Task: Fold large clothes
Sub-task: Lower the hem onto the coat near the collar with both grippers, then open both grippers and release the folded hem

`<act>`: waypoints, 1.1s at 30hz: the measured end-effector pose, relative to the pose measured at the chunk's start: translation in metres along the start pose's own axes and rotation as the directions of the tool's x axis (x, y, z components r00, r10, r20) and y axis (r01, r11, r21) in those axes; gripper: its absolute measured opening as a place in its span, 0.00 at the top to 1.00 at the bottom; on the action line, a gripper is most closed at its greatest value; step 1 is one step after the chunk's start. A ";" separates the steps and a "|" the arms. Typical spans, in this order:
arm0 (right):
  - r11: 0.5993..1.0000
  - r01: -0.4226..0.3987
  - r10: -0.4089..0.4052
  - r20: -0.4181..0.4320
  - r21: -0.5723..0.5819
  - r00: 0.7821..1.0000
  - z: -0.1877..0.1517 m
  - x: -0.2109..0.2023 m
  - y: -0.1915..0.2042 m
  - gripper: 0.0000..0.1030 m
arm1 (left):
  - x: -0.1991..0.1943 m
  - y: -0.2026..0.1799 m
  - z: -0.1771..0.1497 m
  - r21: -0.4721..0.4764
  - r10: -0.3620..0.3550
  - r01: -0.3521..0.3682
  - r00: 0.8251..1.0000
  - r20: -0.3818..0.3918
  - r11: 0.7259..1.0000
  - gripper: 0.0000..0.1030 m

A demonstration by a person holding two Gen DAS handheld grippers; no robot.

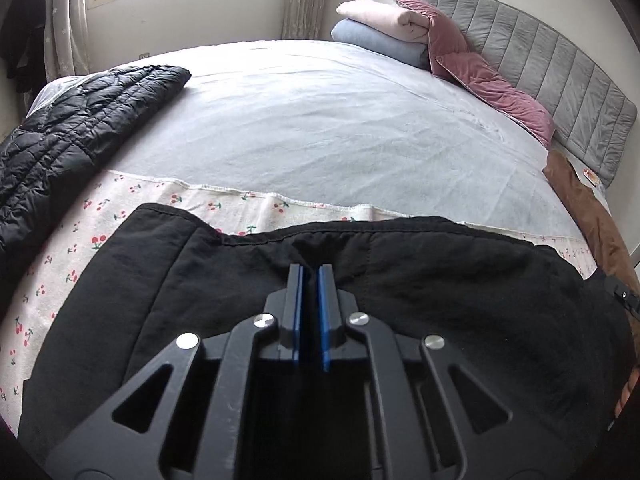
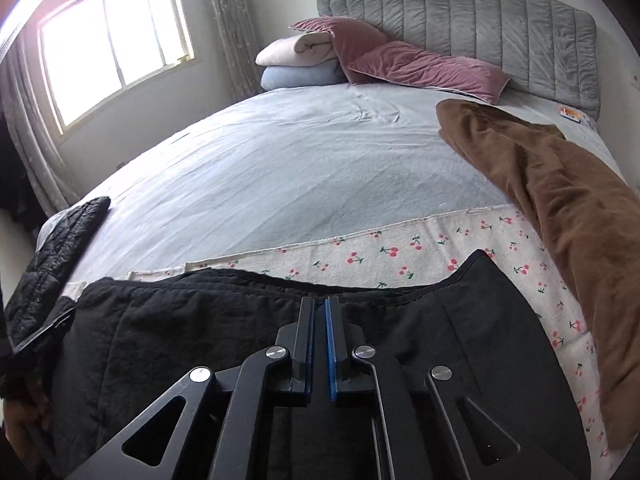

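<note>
A large black garment (image 1: 420,276) lies spread along the near edge of the bed, on a cherry-print cloth (image 1: 80,248). My left gripper (image 1: 311,269) has its jaws nearly closed on a fold of the black fabric near the garment's far hem. In the right wrist view the same black garment (image 2: 180,320) fills the foreground, and my right gripper (image 2: 320,302) is likewise pinched on its fabric just behind the far hem. The cherry-print cloth (image 2: 400,252) shows beyond it.
A black quilted jacket (image 1: 80,120) lies at the bed's left edge and shows in the right wrist view (image 2: 52,256) too. A brown garment (image 2: 560,208) lies on the right. Folded blankets (image 1: 384,36), a pink pillow (image 2: 424,66) and a grey headboard (image 2: 480,20) stand at the back.
</note>
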State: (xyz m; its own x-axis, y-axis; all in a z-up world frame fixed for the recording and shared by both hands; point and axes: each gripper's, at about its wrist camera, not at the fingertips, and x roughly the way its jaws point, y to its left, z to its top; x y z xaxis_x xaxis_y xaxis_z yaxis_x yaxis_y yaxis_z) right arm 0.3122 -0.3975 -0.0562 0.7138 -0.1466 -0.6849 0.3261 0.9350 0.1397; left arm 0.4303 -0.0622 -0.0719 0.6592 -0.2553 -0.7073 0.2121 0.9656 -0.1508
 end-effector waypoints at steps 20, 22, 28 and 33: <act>0.969 0.218 -0.194 -0.183 0.119 0.964 -0.030 -0.022 -0.170 0.47 | -0.023 0.188 0.002 -0.077 0.336 -0.357 0.920 -0.201 0.931 0.58; 0.970 0.219 -0.203 -0.147 0.104 0.968 -0.032 -0.046 -0.164 0.47 | -0.048 0.170 0.004 -0.050 0.305 -0.314 0.943 -0.135 0.948 0.56; 0.997 0.048 -0.053 -0.075 -0.060 0.996 -0.051 -0.084 -0.060 0.27 | -0.099 0.055 -0.012 0.108 0.071 -0.066 0.997 -0.039 0.992 0.23; 0.980 0.001 -0.027 -0.127 -0.197 0.992 -0.076 -0.061 0.006 0.27 | -0.076 -0.025 -0.042 0.165 -0.070 0.092 0.989 -0.134 0.982 0.23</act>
State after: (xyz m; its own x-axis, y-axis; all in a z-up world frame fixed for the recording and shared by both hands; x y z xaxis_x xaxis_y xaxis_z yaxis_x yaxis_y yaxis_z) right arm 0.2236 -0.3582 -0.0683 0.6207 -0.1294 -0.7733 0.1988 0.9800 -0.0045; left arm 0.3440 -0.0643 -0.0434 0.5404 -0.3129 -0.7810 0.3875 0.9165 -0.0990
